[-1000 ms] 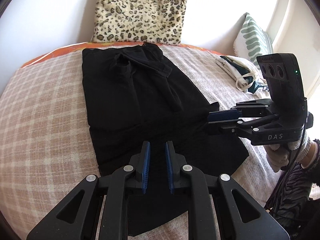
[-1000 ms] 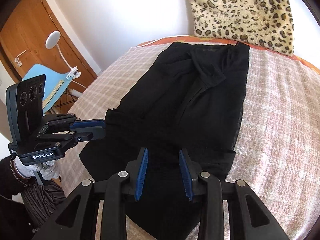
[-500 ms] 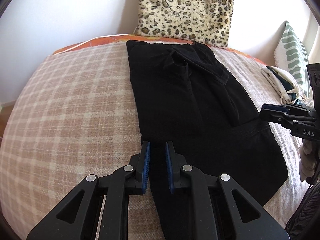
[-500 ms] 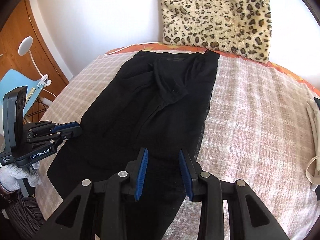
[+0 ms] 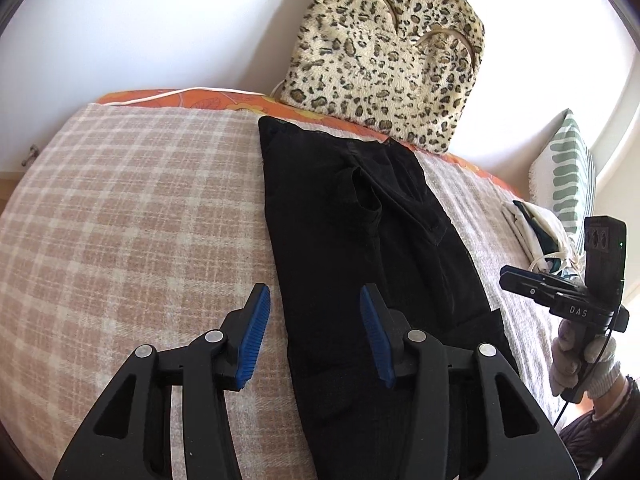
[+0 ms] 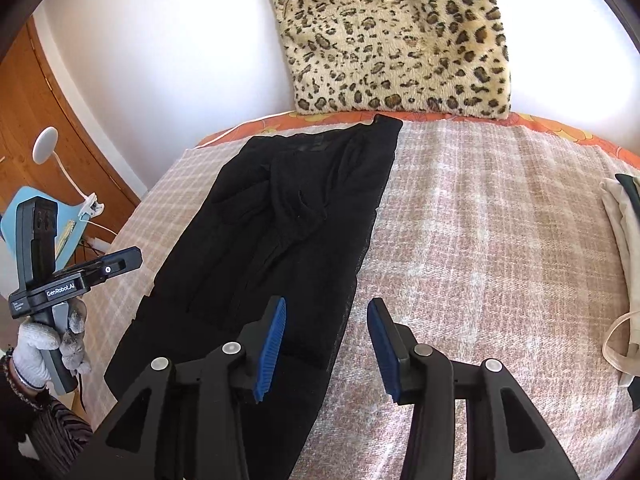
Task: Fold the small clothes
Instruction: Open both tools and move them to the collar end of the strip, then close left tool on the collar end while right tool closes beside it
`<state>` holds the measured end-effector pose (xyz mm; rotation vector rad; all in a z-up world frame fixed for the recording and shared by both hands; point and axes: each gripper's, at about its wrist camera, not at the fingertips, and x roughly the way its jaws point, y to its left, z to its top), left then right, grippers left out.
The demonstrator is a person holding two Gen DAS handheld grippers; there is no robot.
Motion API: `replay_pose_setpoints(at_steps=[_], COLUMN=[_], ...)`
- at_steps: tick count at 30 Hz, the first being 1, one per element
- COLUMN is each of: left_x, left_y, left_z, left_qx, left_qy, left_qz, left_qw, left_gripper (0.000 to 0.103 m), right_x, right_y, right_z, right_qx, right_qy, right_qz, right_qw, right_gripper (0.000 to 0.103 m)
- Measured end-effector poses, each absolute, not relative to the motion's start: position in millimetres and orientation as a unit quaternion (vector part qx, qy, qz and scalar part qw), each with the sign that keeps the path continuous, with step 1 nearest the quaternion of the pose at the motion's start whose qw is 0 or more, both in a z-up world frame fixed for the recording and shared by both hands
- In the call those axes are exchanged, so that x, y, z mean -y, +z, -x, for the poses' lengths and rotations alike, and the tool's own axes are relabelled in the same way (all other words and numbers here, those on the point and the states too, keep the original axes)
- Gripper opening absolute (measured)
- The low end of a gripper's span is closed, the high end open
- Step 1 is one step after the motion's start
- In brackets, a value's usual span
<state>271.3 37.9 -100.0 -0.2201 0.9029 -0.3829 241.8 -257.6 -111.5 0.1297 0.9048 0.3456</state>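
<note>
A black garment [image 5: 360,248] lies folded lengthwise in a long strip on the checked bed blanket [image 5: 140,220]. It also shows in the right wrist view [image 6: 280,232]. My left gripper [image 5: 314,312] is open and empty, above the strip's left edge near its lower end. My right gripper [image 6: 326,320] is open and empty, above the strip's right edge. In the left wrist view the right gripper [image 5: 508,276] shows at the far right, off the cloth. In the right wrist view the left gripper [image 6: 134,258] shows at the far left, beside the cloth.
A leopard-print cushion [image 5: 392,52] stands against the wall behind the garment. A folded pile of light clothes [image 5: 536,228] and a green striped pillow [image 5: 568,176] lie at the right. A wooden door [image 6: 44,128], a lamp [image 6: 44,146] and a blue chair [image 6: 16,208] stand left of the bed.
Both grippers opened wide; they were nearly shut before. Both drew outward from the garment's middle to its side edges. The flap the right gripper held a second ago now lies folded flat.
</note>
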Motion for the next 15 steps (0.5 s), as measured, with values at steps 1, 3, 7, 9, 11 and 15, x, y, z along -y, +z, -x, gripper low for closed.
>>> replay_pose_setpoints(at_steps=[1, 3, 7, 9, 11, 15], left_x=[-38.8, -42.8, -53.8, -56.9, -58.2, -56.9], left_y=[-101.3, -107.3, -126.2, -134.7, -142.0, -144.8], left_z=[-278.0, -291.1, -312.6, -321.5, -329.9, -347.0], left_qx=[-0.436, -0.444, -0.468, -0.477, -0.485, -0.480], left_qy=[-0.185, -0.186, -0.186, -0.189, -0.197, -0.214], left_qz=[0.113, 0.132, 0.182, 0.201, 0.217, 0.234], left_qw=[0.873, 0.867, 0.844, 0.834, 0.824, 0.818], left_gripper=[0.045, 0.045, 0.045, 0.045, 0.045, 0.045], right_x=[258.8, 260.5, 264.4, 267.9, 271.7, 280.1], right_y=[-113.3, -116.5, -119.9, -121.2, -123.2, -128.2], right_z=[-243.7, -246.9, -254.3, -259.8, -267.5, -286.5], right_qx=[-0.438, -0.443, -0.447, -0.447, -0.451, -0.463], right_qy=[0.167, 0.170, 0.176, 0.180, 0.184, 0.197], right_qz=[-0.066, -0.067, -0.073, -0.085, -0.100, -0.134], right_qw=[0.881, 0.878, 0.874, 0.872, 0.867, 0.854], right_gripper=[0.046, 0.046, 0.061, 0.070, 0.071, 0.071])
